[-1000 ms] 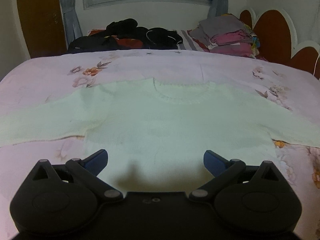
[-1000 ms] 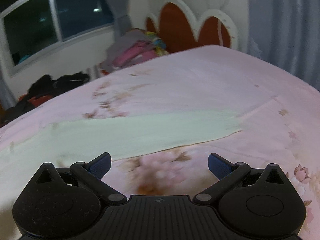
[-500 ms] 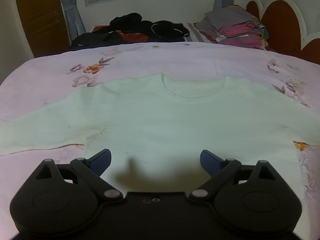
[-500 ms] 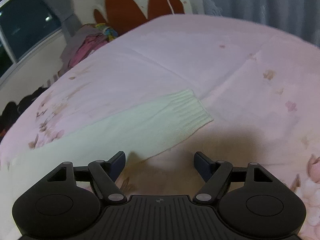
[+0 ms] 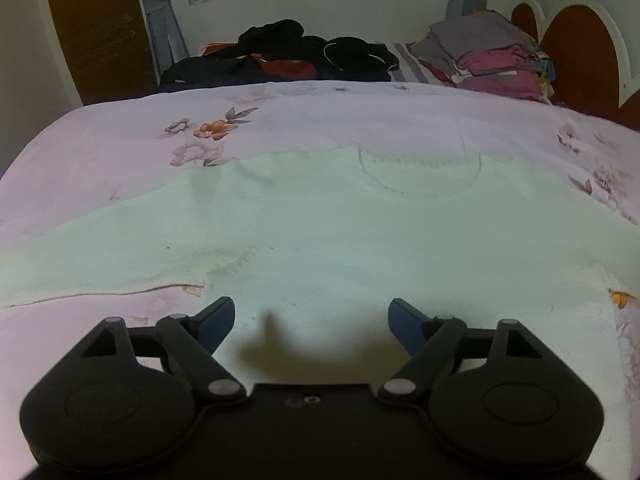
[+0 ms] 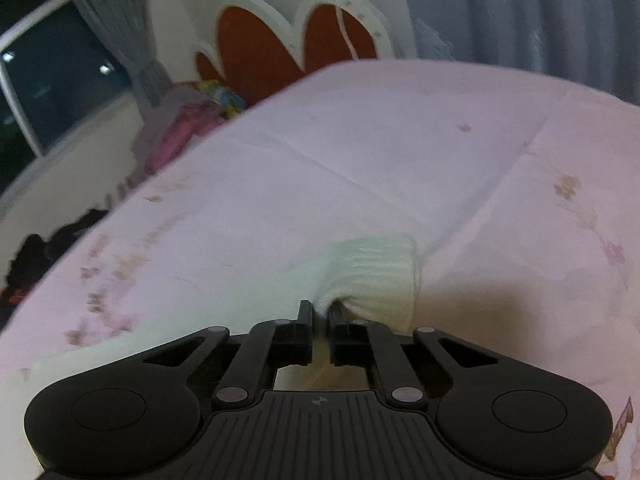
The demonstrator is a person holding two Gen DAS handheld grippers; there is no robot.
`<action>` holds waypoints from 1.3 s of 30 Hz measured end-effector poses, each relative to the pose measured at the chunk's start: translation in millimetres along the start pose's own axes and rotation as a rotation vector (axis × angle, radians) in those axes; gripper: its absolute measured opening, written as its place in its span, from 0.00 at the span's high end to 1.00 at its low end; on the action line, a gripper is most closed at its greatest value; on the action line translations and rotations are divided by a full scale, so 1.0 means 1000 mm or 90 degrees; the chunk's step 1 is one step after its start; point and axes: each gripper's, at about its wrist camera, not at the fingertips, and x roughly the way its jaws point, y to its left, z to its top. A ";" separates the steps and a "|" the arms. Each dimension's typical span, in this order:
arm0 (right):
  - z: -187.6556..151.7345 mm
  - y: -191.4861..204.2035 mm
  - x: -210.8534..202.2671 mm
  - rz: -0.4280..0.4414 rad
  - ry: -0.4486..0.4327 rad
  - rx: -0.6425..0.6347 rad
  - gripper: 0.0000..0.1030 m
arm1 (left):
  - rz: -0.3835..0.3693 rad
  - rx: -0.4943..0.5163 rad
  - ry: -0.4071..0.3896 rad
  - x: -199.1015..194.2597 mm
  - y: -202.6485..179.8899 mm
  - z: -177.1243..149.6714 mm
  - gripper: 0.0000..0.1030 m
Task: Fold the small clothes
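Pale green sweater (image 5: 360,232) lies flat; cuff (image 6: 376,276) bunched.

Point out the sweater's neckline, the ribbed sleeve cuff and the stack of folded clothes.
sweater's neckline (image 5: 420,174), left wrist view, on the curved collar band.
ribbed sleeve cuff (image 6: 376,272), right wrist view, on the ribbing just past the fingertips.
stack of folded clothes (image 5: 492,56), left wrist view, on the pink layers by the headboard.

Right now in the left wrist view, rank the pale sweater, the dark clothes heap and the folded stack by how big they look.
1. Pale sweater, filling most of the view, though it lies nearest the camera.
2 and 3. Dark clothes heap and folded stack: both far back on the bed, too similar in apparent size to rank.
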 end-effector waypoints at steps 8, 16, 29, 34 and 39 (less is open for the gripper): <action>-0.004 0.100 -0.036 0.134 -0.036 -0.092 0.94 | -0.008 -0.028 -0.025 -0.014 0.027 0.010 0.19; -0.059 0.234 -0.053 0.278 0.003 -0.169 0.94 | -0.011 -0.053 -0.015 -0.012 0.075 0.009 0.19; -0.212 0.380 -0.038 0.366 0.162 -0.277 0.93 | -0.049 -0.081 0.000 0.009 0.131 0.008 0.18; -0.230 0.387 -0.036 0.377 0.192 -0.290 0.52 | -0.085 -0.066 0.002 0.015 0.117 0.011 0.15; -0.214 0.364 -0.061 0.366 0.135 -0.298 0.24 | -0.143 -0.059 0.019 0.029 0.088 0.011 0.15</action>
